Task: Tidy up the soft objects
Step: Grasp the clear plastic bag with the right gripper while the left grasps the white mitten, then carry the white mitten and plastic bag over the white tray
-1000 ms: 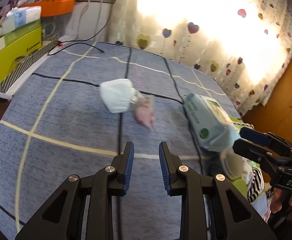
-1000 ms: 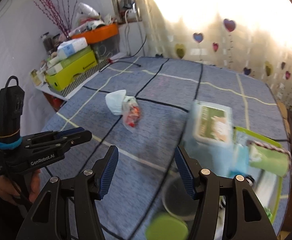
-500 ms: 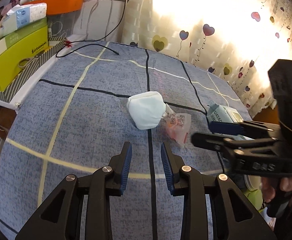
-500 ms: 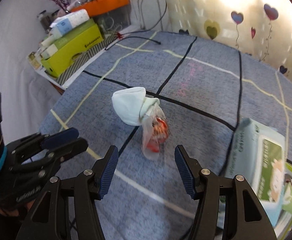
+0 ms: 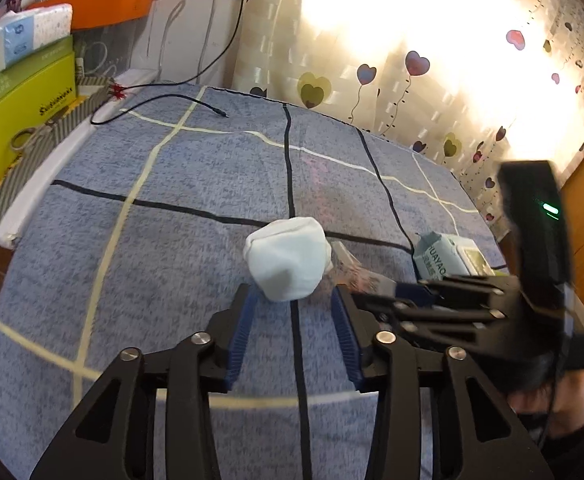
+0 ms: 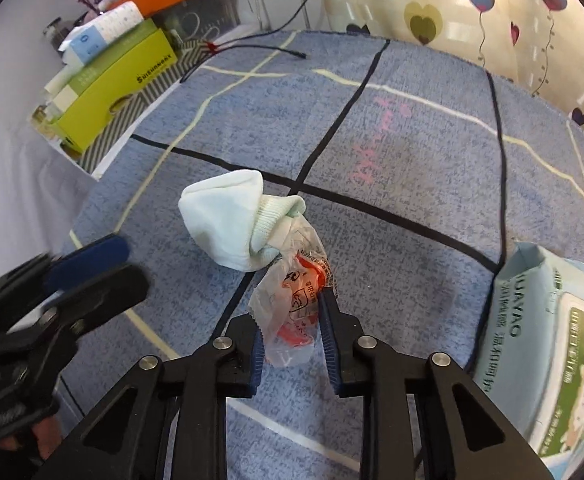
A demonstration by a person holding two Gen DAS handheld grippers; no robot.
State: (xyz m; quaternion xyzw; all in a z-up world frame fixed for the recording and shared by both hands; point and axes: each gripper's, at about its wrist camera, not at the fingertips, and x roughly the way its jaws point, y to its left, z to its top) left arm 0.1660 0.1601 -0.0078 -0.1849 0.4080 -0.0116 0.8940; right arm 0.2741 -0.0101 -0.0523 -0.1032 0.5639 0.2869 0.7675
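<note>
A pale rolled sock (image 5: pixel 288 264) lies on the blue lined cloth (image 5: pixel 172 208). It sits just past the tips of my left gripper (image 5: pixel 292 300), whose jaws are opening and hold nothing; the sock's near edge reaches between the tips. A clear plastic packet (image 6: pixel 292 300) with red contents touches the sock (image 6: pixel 228 220). My right gripper (image 6: pixel 292 316) is closing on that packet, and both pads touch its sides. In the left wrist view the right gripper (image 5: pixel 400 292) reaches in from the right and hides most of the packet. The left gripper (image 6: pixel 116 264) shows at the left of the right wrist view.
A wet-wipes pack (image 6: pixel 548 344) lies right of the packet. A yellow-green box (image 5: pixel 16 120), tissue packs and an orange tub (image 5: pixel 108 4) are stacked past the left edge. A black cable (image 5: pixel 164 100) lies at the far left corner. A heart-print curtain (image 5: pixel 412 80) hangs behind.
My left gripper came up to the sock and its jaws spread wider. My right gripper dropped over the plastic packet and its jaws narrowed onto it.
</note>
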